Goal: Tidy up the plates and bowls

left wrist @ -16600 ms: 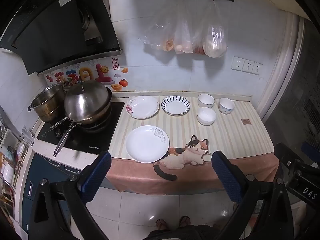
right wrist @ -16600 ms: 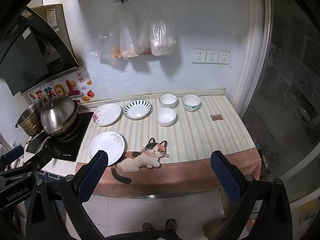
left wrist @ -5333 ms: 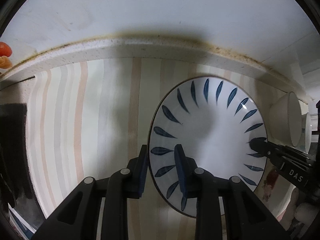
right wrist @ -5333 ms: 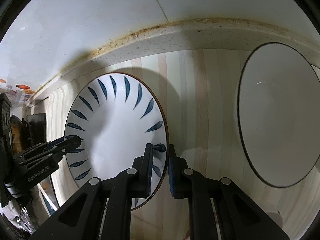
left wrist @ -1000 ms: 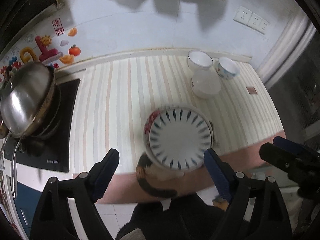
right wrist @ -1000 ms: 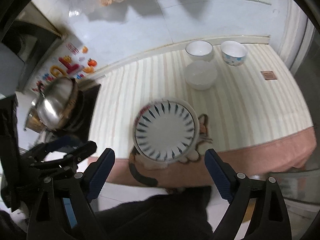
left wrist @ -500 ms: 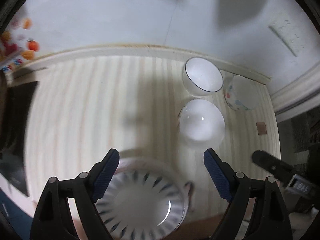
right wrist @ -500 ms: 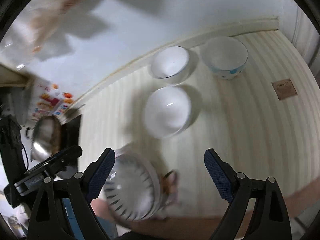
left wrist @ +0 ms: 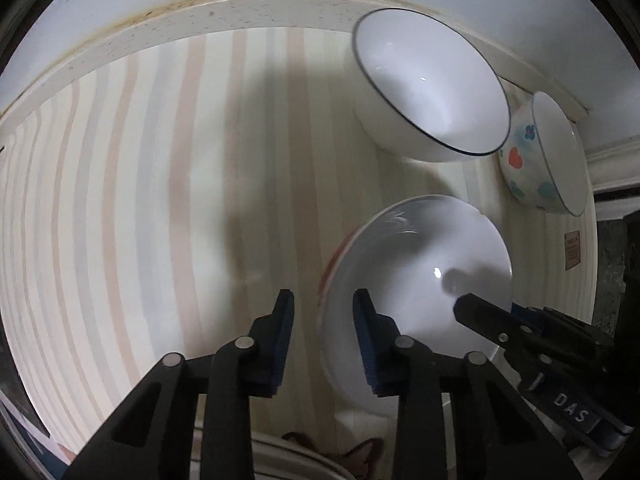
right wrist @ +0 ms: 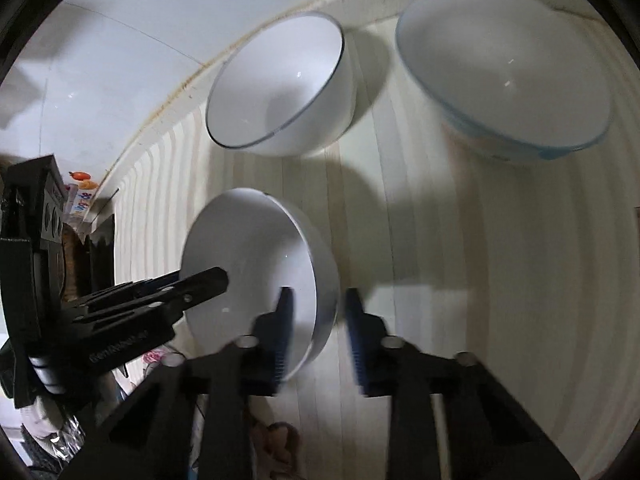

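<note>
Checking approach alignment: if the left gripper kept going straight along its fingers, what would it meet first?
Likely the near rim of the plain white bowl: the left gripper is open with its fingers straddling that rim, not yet clamped. Depth is unclear, so the striped counter could come first.

A striped cloth [left wrist: 160,200] is covering the counter. A stained ledge [left wrist: 224,8] is running along the white wall [right wrist: 120,60] behind it.
</note>
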Tool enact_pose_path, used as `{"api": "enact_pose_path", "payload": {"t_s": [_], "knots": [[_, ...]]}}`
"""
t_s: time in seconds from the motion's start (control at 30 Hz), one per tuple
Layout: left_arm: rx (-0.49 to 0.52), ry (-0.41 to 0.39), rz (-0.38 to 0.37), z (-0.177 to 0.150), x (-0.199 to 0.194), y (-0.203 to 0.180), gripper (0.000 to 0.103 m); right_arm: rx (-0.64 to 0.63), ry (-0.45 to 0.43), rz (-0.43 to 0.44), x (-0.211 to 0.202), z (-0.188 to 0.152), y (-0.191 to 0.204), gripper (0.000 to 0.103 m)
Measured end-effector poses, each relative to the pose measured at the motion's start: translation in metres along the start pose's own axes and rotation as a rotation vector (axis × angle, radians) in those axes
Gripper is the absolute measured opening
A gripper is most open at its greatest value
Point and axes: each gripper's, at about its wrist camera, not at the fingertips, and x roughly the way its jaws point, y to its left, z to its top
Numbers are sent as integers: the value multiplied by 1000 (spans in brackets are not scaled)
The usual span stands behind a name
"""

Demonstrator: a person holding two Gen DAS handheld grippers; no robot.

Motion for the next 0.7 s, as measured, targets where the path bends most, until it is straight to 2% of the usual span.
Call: {"api": "enact_pose_path", "payload": {"t_s": [0.07, 0.13, 0.33, 0.53, 0.7], "knots": [[13, -9, -5, -2, -4, -7, 26, -1, -2, -12, 5, 1, 0, 17], [30, -21, 22, -5, -8, -14, 26, -7, -6, -13, 6, 1, 1, 17], [32, -45, -11, -24, -30, -28, 26, -12, 3, -10, -7, -11, 5, 17], [68, -66, -35, -56, -58, -47, 26, -20, -14, 3, -46, -37, 3, 17], [115, -60, -45, -82, -67, -71, 26, -20, -23, 0, -81, -72, -8, 17]]}}
